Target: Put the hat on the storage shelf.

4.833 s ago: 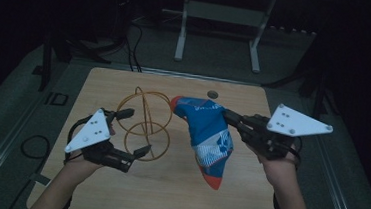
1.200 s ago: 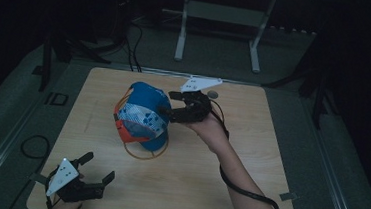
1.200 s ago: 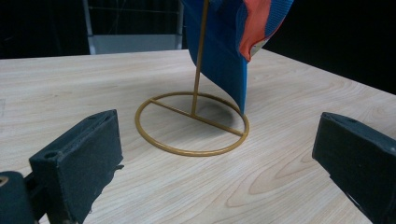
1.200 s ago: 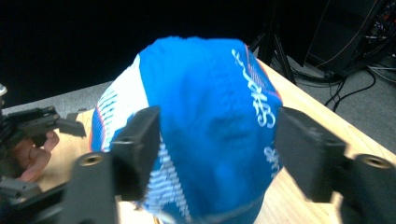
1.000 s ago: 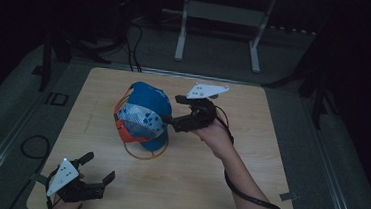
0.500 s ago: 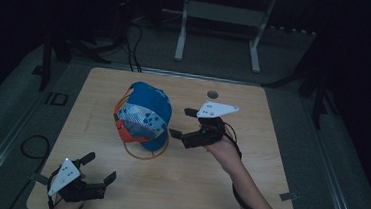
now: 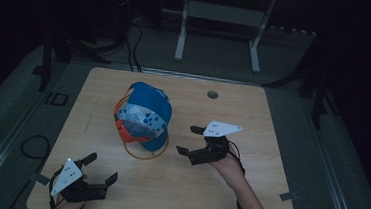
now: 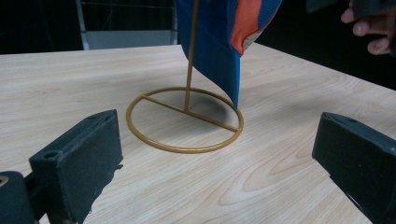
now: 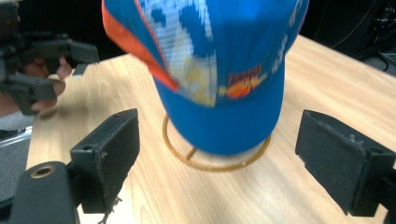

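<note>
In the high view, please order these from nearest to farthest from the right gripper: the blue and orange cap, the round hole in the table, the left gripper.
1. Blue and orange cap on its gold wire stand, just left of the right gripper.
2. Small round hole in the wooden tabletop, toward the far edge.
3. Left gripper, at the near left corner.

Cap (image 7: 145, 116), centre-left of high view: bright blue w/ orange-red trim along the edge, plus a white front panel w/ blue pixel-like blocks; small orange lettering on the blue in right gripper view. Wire stand (image 8: 187, 119) under it: mustard-gold, ring base and stem. Table (image 7: 247, 189): pale wood grain; both grippers' jaws matte black, w/ white plates on top in high view.
</note>
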### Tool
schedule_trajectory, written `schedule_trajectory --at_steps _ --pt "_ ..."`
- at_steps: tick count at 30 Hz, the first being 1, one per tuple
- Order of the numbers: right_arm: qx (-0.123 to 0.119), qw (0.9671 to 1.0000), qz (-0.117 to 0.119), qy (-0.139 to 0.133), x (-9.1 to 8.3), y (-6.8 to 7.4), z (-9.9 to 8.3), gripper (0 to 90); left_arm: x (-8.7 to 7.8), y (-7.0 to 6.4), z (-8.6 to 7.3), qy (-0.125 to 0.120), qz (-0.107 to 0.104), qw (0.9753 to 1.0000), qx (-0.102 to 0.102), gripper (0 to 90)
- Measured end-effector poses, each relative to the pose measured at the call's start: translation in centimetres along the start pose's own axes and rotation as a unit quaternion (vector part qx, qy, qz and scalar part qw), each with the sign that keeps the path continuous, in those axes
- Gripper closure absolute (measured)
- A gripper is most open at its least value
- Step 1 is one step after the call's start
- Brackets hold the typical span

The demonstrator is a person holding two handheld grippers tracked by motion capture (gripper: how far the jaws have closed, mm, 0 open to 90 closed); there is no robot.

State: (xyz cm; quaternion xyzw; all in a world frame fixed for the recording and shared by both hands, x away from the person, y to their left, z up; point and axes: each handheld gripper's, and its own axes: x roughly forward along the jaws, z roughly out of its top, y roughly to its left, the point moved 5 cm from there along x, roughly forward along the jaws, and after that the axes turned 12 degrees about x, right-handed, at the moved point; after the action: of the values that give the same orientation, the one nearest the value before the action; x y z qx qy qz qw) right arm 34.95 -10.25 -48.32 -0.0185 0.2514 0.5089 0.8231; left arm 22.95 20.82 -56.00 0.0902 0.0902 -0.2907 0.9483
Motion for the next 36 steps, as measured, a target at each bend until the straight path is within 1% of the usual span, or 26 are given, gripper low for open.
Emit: schedule_trajectory --at_steps 6,11,15,17,24,28,32,36 --pt "0.005 1.0 -0.003 0.007 -0.3 -0.5 -2.6 13.5 0.3 -0.2 -0.2 0.007 -0.008 0.9999 0.003 1.9" --pt "0.009 0.9999 0.003 0.009 -0.8 -1.0 -4.6 13.6 0.5 -0.4 -0.4 0.016 -0.016 0.9997 0.008 2.1" --pt "0.01 0.9998 0.002 0.018 -1.2 -1.4 -6.0 13.7 0.7 -0.5 -0.3 0.018 -0.021 0.9996 0.011 2.1" --pt "0.016 0.9997 0.004 0.018 -1.4 -1.6 -6.5 13.8 0.7 -0.5 -0.3 0.017 -0.021 0.9996 0.008 2.1" --pt "0.021 0.9993 0.003 0.029 -1.9 -2.1 -8.4 13.9 0.6 -0.5 -0.3 0.016 -0.017 0.9997 0.008 2.1" --pt "0.017 0.9988 -0.005 0.046 -1.8 -2.5 -9.4 14.2 0.6 -0.5 -0.3 0.015 -0.018 0.9997 0.007 2.1" --pt "0.011 0.9987 -0.017 0.047 -2.2 -2.8 -9.9 14.3 0.6 -0.5 -0.4 0.016 -0.019 0.9997 0.007 2.1" --pt "0.012 0.9984 -0.024 0.049 -2.5 -3.2 -10.4 14.4 0.6 -0.5 -0.4 0.016 -0.019 0.9997 0.007 2.1"
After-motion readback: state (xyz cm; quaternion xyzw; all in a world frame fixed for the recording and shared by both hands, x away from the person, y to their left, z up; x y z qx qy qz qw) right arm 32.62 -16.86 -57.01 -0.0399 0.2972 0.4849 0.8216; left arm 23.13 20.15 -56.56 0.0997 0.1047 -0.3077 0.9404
